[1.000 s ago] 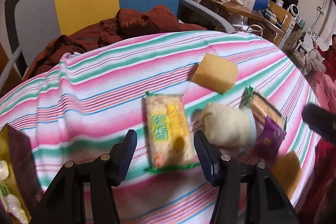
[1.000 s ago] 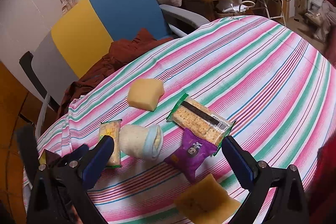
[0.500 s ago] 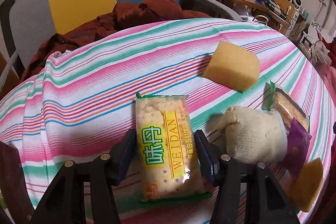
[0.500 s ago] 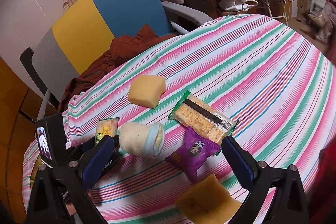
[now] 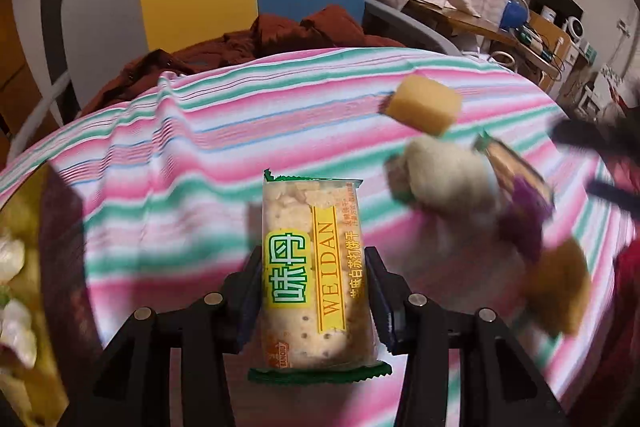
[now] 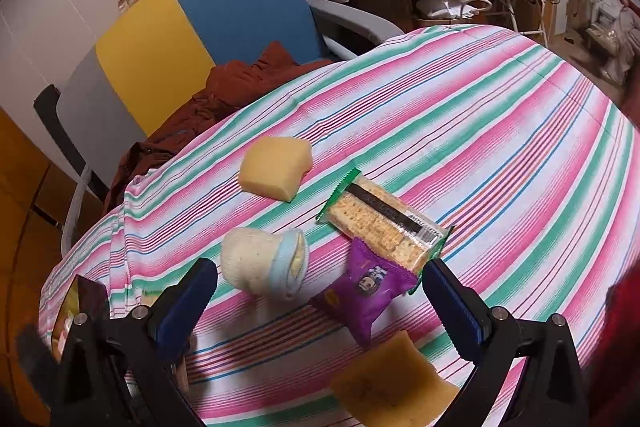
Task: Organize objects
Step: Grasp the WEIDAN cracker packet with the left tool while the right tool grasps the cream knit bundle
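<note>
Yellow-green cracker pack (image 5: 314,267), on the desk (image 5: 192,163) a moment ago, is now clamped in the left claw (image 5: 314,297); sorting has started. Right claw (image 6: 320,303) hangs wide, empty.

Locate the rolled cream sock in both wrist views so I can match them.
Left wrist: rolled cream sock, blurred, right of centre, beside the held cracker pack.
Right wrist: the sock lies lower centre-left, by the left finger of the open right gripper.
Shared landmark: yellow sponge just beyond the sock.
</note>
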Motion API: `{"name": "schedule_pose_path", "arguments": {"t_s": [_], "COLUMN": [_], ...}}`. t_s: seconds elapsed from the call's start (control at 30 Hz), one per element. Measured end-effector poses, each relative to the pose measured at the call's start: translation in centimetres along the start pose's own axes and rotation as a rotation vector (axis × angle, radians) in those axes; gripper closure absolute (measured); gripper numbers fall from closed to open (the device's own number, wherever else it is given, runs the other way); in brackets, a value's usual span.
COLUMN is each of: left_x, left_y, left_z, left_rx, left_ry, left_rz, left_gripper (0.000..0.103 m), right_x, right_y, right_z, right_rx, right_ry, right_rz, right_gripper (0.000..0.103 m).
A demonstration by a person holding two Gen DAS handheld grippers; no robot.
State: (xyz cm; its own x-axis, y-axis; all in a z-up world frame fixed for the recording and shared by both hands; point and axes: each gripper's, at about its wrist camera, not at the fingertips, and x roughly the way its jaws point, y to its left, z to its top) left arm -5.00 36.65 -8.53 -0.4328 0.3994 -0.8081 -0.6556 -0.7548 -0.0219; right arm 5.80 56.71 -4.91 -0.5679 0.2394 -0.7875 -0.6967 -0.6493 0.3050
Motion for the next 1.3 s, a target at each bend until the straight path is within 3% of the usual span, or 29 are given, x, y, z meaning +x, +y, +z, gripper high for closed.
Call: {"name": "schedule_pose_path", "arguments": {"t_s": [0.17,0.23,0.57,0.7,0.9,1.0,1.07,1.3], "left_x": [-1.2,-1.5,-1.3,-1.5,-1.4,-1.4,-1.3,-1.3], "left_y": [0.3,0.0,0.6,0.4,0.4,0.4,0.4,0.2], "left_z": [-4.7,-5.7,-6.0,-6.2,-6.3,-6.4,-6.4,-6.4], "left_rx": [0.02,0.051,0.028,0.03,0.03,0.03,0.033,0.043], "left_ry": [0.009,-0.039,-0.059,-0.062,-0.063,-0.065,-0.066,-0.067], "left_rz": [0.028,0.039,-0.007,-0.008,-0.022,-0.02,-0.017,-0.005], "left_gripper": [0.055,0.055,0.055,0.052,0.048,0.047,0.047,0.047], "right_x": [0.2,0.4,3.4,6.2,7.9,8.3,8.5,8.3], "right_y": [0.9,1.6,5.5,5.6,4.9,5.3,5.6,6.5], "right_z": [-0.3,-0.6,-1.0,-0.6,0.0,0.0,-0.1,-0.4], "right_rx": [-0.039,-0.069,-0.199,-0.175,-0.15,-0.174,-0.192,-0.253], "right_ry": [0.016,0.027,0.103,0.162,0.18,0.184,0.183,0.191], "right_rz": [0.036,0.037,0.004,-0.023,-0.01,-0.011,-0.011,0.0], "right_gripper": [0.0,0.0,0.002,0.002,0.003,0.014,0.028,0.033]}}
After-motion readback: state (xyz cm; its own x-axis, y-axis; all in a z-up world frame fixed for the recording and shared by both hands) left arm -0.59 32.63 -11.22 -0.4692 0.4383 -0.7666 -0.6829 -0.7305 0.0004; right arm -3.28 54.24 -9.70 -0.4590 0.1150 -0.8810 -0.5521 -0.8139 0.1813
